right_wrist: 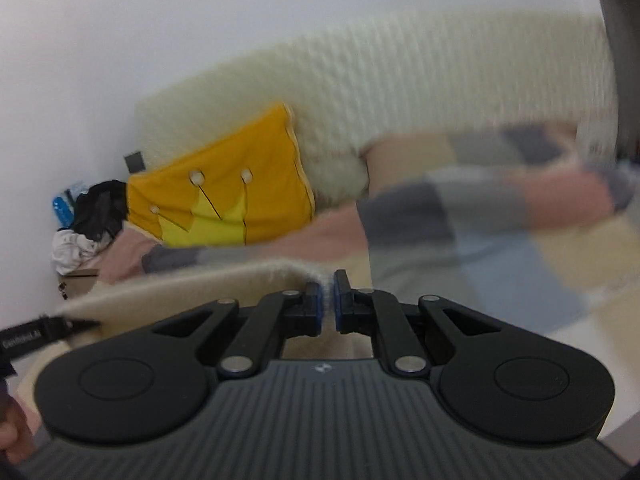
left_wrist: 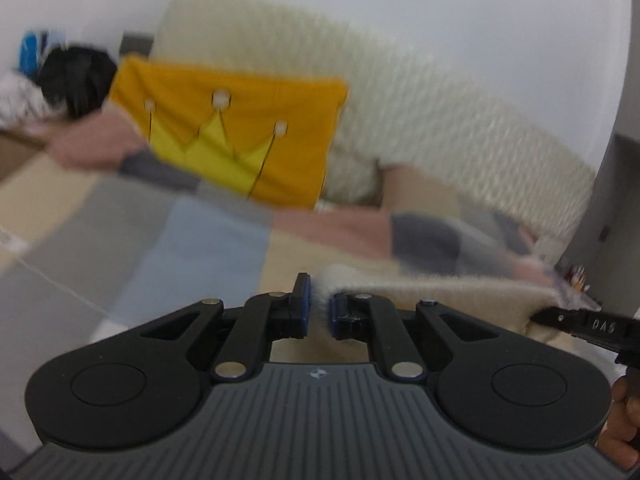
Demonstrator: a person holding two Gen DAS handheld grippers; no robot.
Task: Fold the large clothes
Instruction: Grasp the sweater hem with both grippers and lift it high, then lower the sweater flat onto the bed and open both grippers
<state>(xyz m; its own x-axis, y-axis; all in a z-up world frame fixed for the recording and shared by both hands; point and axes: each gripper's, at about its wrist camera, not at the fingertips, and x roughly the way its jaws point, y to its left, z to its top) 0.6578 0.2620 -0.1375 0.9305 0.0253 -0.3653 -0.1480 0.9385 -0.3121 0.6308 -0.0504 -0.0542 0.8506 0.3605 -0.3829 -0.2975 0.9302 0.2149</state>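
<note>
Cream fuzzy knitted garment point(left_wrist: 432, 300) is hanging stretched between both hand-held grippers: the left hand-held gripper point(left_wrist: 318, 312) is pinching one corner, the right hand-held gripper point(right_wrist: 328, 304) is clamping the other, above a pastel patchwork bedspread point(left_wrist: 192, 240). Thin corner grips are risking slippage, and the blur is suggesting fast motion. An orange crown-patterned cushion point(left_wrist: 240, 136) is lying ahead, possibly crowding the laying space.
</note>
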